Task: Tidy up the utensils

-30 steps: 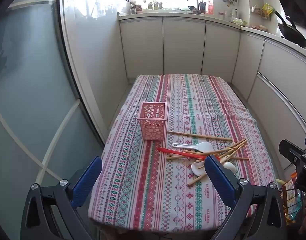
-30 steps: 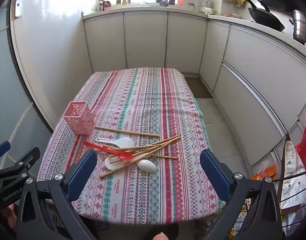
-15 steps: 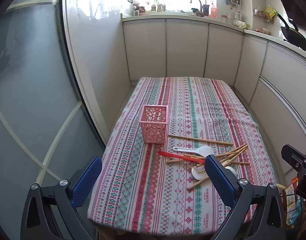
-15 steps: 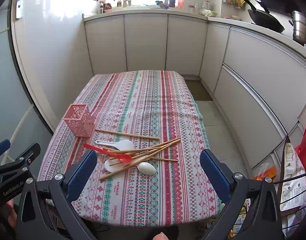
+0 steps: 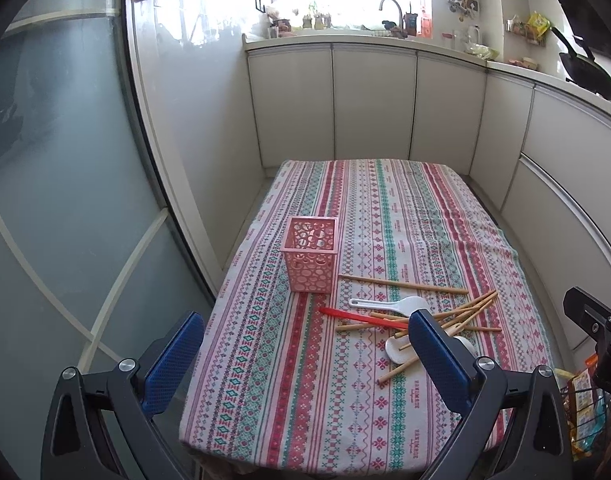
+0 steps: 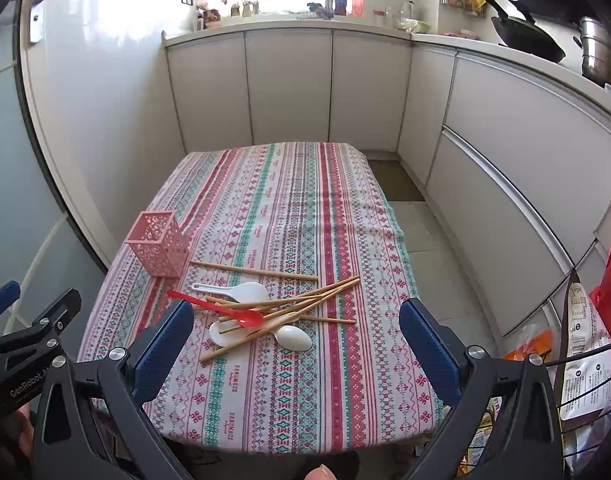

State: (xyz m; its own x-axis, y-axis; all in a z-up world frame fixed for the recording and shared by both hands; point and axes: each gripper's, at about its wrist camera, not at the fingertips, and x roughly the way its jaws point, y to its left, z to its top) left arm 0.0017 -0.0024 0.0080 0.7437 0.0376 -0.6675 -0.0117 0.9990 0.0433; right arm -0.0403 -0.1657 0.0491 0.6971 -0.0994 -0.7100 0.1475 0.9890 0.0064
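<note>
Presently, both the left gripper [image 5: 303, 354] and right gripper [image 6: 295, 342] are held wide apart, empty, near the square pink perforated plastic basket [image 6: 158, 243]; wooden chopsticks [image 6: 253, 271] lie just beside it.

- A table [image 6: 345, 400] stands in a kitchen corner, cabinets [image 6: 289, 88] behind it and along its right
- A holder [image 5: 311, 254] stands upright on the table's left side, toward the near half
- Just right of the holder and nearer the front edge lies a heap of chopsticks [image 6: 305, 300] and spoons [image 6: 235, 292], crossing and touching
- One chopstick [image 5: 401, 284] lies apart behind the heap
- A tap [image 5: 389, 6] stands on the counter behind the cabinets, a wok [image 6: 525, 38] on the counter to the right
</note>
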